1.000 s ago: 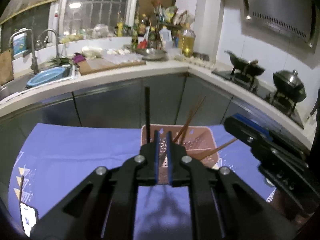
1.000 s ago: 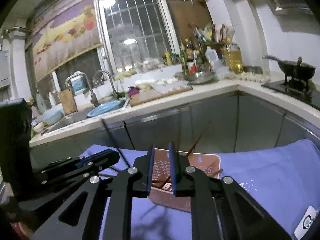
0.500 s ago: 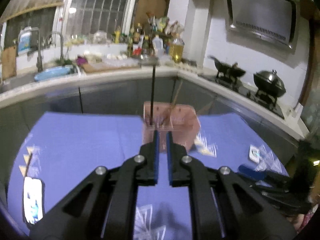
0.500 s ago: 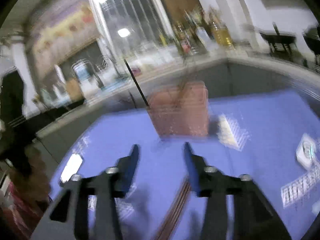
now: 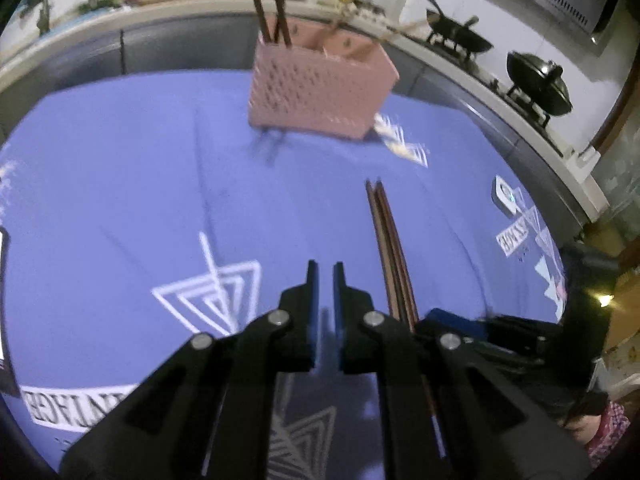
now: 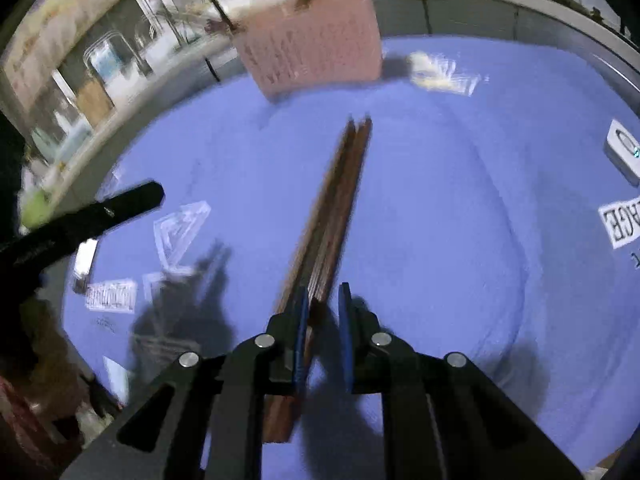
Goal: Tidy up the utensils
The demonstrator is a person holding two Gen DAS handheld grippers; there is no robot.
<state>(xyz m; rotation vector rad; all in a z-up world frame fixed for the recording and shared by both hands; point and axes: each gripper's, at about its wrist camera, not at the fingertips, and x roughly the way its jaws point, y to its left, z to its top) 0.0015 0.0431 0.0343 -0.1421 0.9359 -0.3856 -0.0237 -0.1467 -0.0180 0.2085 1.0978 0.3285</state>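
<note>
A pink perforated utensil holder stands at the far side of the blue cloth, with dark chopsticks upright in it. It also shows in the right wrist view. A bundle of brown chopsticks lies flat on the cloth, right of my left gripper, which is nearly shut and empty. In the right wrist view the bundle runs forward from my right gripper, whose slightly parted fingers sit over the bundle's near end. Grip is not clear.
A small white device lies on the cloth at the right, also in the right wrist view. A counter with a wok and a pot curves behind. A phone lies at the left.
Both grippers pulled back from the holder and dropped low toward the cloth. The right gripper came down over the near end of the chopstick bundle and narrowed its gap.
</note>
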